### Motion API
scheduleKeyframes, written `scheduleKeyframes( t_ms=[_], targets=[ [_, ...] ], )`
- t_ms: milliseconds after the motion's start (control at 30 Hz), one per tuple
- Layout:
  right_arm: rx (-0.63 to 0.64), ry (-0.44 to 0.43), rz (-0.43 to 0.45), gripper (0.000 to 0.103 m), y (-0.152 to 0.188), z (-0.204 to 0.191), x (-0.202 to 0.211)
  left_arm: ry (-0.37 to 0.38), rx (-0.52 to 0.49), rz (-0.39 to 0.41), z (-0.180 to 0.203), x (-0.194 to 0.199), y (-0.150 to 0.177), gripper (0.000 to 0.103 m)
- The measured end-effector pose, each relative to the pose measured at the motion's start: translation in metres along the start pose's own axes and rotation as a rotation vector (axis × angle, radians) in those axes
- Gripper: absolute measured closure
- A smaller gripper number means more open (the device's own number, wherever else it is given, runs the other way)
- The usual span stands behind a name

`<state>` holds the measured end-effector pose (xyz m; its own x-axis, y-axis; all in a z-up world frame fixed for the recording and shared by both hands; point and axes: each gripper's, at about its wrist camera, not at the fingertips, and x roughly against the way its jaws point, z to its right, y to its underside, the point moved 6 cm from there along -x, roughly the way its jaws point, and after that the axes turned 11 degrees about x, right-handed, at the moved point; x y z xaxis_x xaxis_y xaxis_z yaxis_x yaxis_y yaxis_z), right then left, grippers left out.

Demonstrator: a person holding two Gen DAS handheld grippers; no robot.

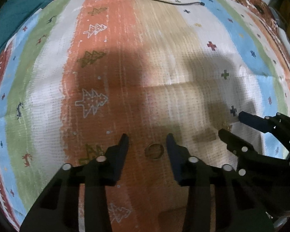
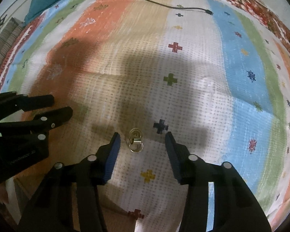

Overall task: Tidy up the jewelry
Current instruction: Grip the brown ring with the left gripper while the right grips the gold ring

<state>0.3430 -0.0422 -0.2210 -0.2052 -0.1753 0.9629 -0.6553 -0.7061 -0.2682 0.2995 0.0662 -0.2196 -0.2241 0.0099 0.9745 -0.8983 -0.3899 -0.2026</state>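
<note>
Presently, both grippers point steeply down at a striped, patterned rug (image 1: 114, 38), each straddling one small piece of jewellery. The left gripper (image 1: 147, 145) stands with its jaws apart around a plain ring (image 1: 154, 150) lying flat on the orange stripe, well inside the rug's edges; neither pad touches it. The right gripper (image 2: 142, 142) likewise has a clear gap either side of a gold earring (image 2: 135, 142) on the white stripe, nearer the left jaw.

Risks, as judged:
- The ring lies flat and thin. Pads closing above it may skid over it or flick it away.
- The earring sits off-centre; one pad would meet it first and push it sideways.
- The textured weave may snag the earring.
- The two grippers work close together and could collide.

View differences: only the left wrist view shows the ring. Only the right wrist view shows the earring clearly; in the left view it is just a blurred glint by the right gripper's fingers.
</note>
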Motion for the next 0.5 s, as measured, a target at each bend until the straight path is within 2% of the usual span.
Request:
scheduleKeyframes(
  t_ms=[33, 167, 267, 333, 367, 500],
  targets=[
    [0.002, 0.006, 0.000, 0.061, 0.000, 0.000, -0.001, -0.003, -0.001, 0.000, 0.000, -0.001, 0.000, 0.066],
    [0.005, 0.011, -0.001, 0.061, -0.002, -0.001, -0.004, 0.000, -0.007, -0.002, 0.002, -0.002, 0.001, 0.072],
    [0.005, 0.028, -0.004, 0.069, -0.003, 0.000, -0.005, -0.004, -0.021, -0.007, 0.006, -0.004, 0.004, 0.075],
    [0.013, 0.028, -0.013, 0.082, -0.002, -0.001, -0.006, -0.015, -0.035, -0.010, 0.008, -0.005, 0.006, 0.080],
    [0.018, 0.028, -0.017, 0.085, -0.002, -0.001, -0.006, -0.020, -0.037, -0.011, 0.010, -0.006, 0.005, 0.082],
    [0.023, 0.027, -0.017, 0.087, -0.003, -0.002, -0.006, -0.017, -0.013, -0.004, 0.009, -0.006, 0.005, 0.084]
  ],
)
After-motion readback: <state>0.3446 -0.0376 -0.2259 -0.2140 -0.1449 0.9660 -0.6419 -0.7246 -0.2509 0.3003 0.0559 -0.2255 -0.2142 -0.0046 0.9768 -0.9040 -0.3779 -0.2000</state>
